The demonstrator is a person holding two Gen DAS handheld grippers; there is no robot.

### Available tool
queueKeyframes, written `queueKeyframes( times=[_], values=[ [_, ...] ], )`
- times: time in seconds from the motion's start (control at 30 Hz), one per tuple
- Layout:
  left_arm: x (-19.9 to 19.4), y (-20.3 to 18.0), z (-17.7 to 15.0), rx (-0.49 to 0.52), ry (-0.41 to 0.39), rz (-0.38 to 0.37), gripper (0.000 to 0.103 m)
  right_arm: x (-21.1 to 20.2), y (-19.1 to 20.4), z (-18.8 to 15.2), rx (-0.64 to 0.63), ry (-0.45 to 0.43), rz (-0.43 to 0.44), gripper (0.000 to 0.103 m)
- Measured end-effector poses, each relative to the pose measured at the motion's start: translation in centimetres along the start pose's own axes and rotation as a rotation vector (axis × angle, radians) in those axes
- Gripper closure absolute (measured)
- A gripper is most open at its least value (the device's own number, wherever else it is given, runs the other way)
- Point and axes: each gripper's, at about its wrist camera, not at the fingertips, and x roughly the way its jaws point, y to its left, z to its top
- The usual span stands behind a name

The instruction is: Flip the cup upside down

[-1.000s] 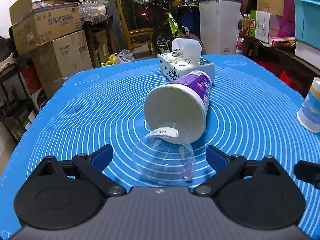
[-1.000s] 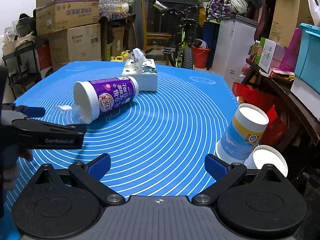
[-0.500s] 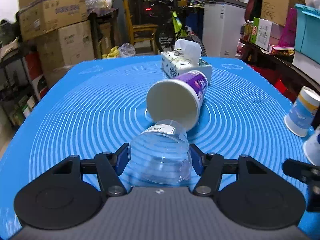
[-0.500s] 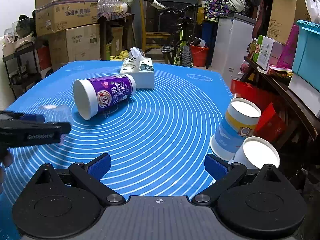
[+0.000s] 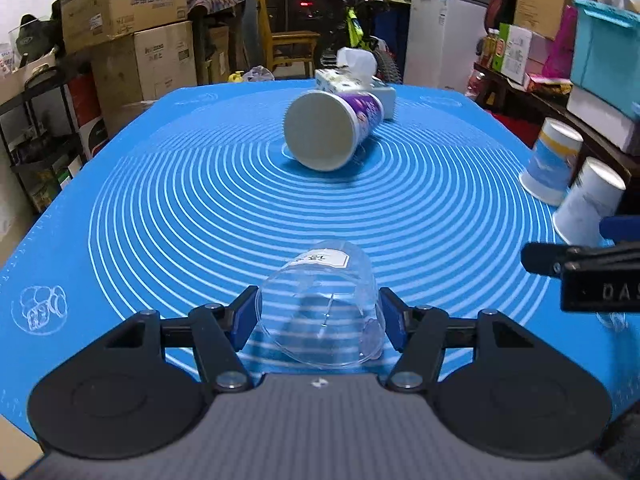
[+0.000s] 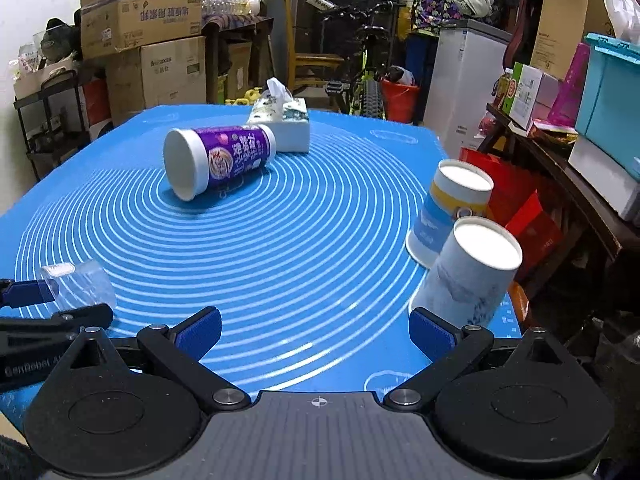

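The left gripper (image 5: pixel 319 318) is closed on the clear cup (image 5: pixel 322 304), one pad on each side of its wall, near the mat's (image 5: pixel 160 184) near edge; the cup lies tilted with its mouth toward the camera, and whether it is lifted off the mat is hard to tell. The right gripper (image 6: pixel 316 332) is wide open and holds nothing. The thin wall may buckle or slide from the pads during the turn. A wide swing could reach the right gripper or the two paper cups (image 6: pixel 460 236) at the right edge. The purple cup (image 5: pixel 332 132) lies well apart
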Motion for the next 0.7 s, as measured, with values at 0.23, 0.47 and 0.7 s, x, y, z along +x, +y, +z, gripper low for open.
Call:
queueKeyframes(
  times=[0.23,0.47,0.7],
  values=[
    [0.64,-0.33,-0.59,0.007,0.016,0.002,0.026,0.36,-0.01,-0.44,-0.003,0.015,0.000,0.003],
    [0.65,-0.04,-0.50,-0.001,0.008,0.003,0.016,0.43,0.01,-0.39,-0.008,0.015,0.006,0.003],
    [0.11,-0.25,-0.46,0.005,-0.002,-0.013,0.012,0.19,-0.04,-0.25,0.000,0.012,0.007,0.003]
  ],
)
